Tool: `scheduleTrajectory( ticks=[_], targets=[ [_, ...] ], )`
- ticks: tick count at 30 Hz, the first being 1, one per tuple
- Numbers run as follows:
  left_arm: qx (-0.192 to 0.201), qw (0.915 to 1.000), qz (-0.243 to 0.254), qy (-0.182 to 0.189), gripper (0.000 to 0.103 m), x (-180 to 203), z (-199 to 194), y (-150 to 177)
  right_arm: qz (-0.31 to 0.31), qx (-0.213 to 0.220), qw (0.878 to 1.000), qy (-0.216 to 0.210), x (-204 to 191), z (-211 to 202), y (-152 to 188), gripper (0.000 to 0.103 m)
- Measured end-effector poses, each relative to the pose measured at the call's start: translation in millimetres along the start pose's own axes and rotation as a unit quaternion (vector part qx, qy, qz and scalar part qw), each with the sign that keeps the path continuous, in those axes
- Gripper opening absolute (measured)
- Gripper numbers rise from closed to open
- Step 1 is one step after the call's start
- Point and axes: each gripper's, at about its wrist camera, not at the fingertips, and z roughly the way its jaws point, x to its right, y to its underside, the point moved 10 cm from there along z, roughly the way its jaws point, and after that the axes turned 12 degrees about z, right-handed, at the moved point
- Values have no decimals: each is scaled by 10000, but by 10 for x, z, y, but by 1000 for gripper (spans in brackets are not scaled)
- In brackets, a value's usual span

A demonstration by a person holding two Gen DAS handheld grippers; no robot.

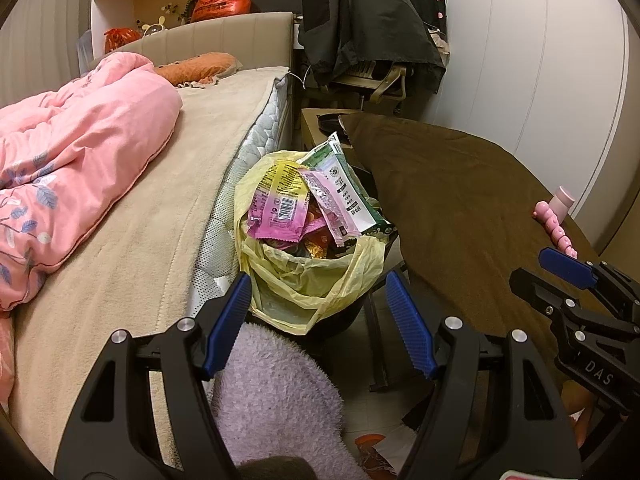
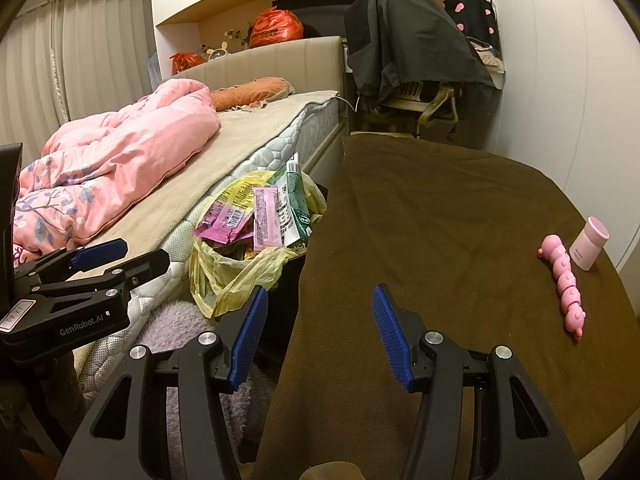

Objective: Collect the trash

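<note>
Left gripper (image 1: 318,308): being held spread and empty, pointed down toward the yellow-lined bin (image 1: 308,264).
Right gripper (image 2: 318,332): jaws parted, nothing between them — being held over the brown-covered table (image 2: 440,220).
Trash: snack wrappers (image 1: 304,200) are being kept heaped in the bin, at twelve o'clock of the left gripper, wedged between bed (image 1: 160,200) and table.
Table items: pink toy (image 2: 564,284) and pink bottle (image 2: 590,248) at two o'clock of the right gripper.

The left claw (image 2: 84,276) has "GenRobot.AI" in grey letters on its black side; a small pink sticker (image 2: 16,314) on it has handwritten numbers that look like "13 60"; the right claw (image 1: 576,280) has "DAS" on its black body; the snack wrappers (image 1: 312,200) in the yellow bag have a barcode and print too small to read.
</note>
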Motion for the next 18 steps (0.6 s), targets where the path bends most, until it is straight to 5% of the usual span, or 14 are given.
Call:
scheduleTrajectory(
  ticks=[12,18],
  targets=[
    [-26,9997,-83,221,66,26,28,12,-141,-41,9997,201,50,28,5,51],
    [-70,9990,-83,445,66,285,219,-179,-99,90,9994,334,526,81,-246,61]
  ],
)
